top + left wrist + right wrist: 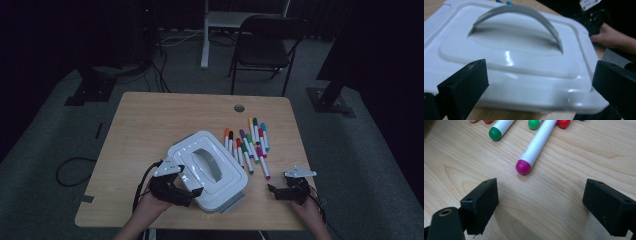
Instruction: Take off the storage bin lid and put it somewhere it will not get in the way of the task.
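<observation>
A white plastic box [207, 169] with a grey arched handle [519, 12] on its lid lies near the table's front middle. My left gripper [187, 192] sits at the box's near left corner, open, its jaws spread wide on either side of the box's edge [534, 100] without touching it. Several white markers [248, 145] with coloured caps lie in a loose row right of the box. My right gripper [276, 191] rests open on the wood near the front right. Just ahead of its jaws lies a magenta-capped marker [534, 147], with a green-capped marker [499, 129] to its left.
The wooden table [150, 120] has bare wood at the back and left, with a round cable hole [239, 108] at its far edge. A dark chair [265, 40] and stand legs are on the floor beyond. The other hand [609, 37] appears behind the box.
</observation>
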{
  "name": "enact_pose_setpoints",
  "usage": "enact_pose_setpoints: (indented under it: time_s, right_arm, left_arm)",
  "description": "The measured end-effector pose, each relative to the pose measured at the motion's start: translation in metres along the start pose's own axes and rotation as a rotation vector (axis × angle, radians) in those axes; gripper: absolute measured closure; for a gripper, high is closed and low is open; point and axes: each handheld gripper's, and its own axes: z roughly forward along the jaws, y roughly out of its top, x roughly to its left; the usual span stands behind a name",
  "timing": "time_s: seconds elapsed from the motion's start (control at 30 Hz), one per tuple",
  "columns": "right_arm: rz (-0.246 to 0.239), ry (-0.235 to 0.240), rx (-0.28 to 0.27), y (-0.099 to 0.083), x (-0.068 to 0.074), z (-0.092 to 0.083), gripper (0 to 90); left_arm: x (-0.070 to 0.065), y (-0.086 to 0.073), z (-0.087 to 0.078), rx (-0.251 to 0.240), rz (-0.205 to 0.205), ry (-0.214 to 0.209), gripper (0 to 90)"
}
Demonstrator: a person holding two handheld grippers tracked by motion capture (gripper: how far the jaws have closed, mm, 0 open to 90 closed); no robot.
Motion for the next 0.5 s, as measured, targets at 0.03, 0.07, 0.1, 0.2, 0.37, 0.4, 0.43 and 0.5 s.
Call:
enact_pose_setpoints:
  time_s: [0.03, 0.07, 0.1, 0.2, 0.37, 0.4, 0.43, 0.5]
  right_arm:
    - [-0.001, 0.0, 0.0, 0.0, 0.0, 0.0, 12.9]
    - [0.0, 0.0, 0.0, 0.0, 0.0, 0.0, 12.9]
    - [0.0, 0.0, 0.0, 0.0, 0.0, 0.0, 12.9]
    - [-0.001, 0.0, 0.0, 0.0, 0.0, 0.0, 12.9]
    - [0.0, -0.001, 0.0, 0.0, 0.0, 0.0, 13.0]
    - [0.0, -0.001, 0.0, 0.0, 0.0, 0.0, 13.0]
    - [0.001, -0.001, 0.0, 0.0, 0.0, 0.0, 13.0]
    - [0.001, -0.001, 0.0, 0.0, 0.0, 0.0, 13.0]
  left_arm:
    - [0.0, 0.002, 0.004, 0.013, 0.006, 0.008, 1.1]
    - [0.0, 0.003, 0.006, 0.019, 0.01, 0.007, 1.1]
    - [0.0, 0.005, 0.01, 0.024, 0.018, -0.009, 1.1]
    - [-0.001, 0.01, 0.019, 0.027, 0.023, -0.022, 1.1]
    - [-0.005, 0.021, 0.034, 0.023, 0.033, -0.031, 1.1]
    - [-0.006, 0.022, 0.035, 0.023, 0.033, -0.027, 1.8]
    - [-0.007, 0.025, 0.038, 0.019, 0.027, -0.015, 4.8]
    - [-0.008, 0.028, 0.042, 0.019, 0.029, -0.012, 6.0]
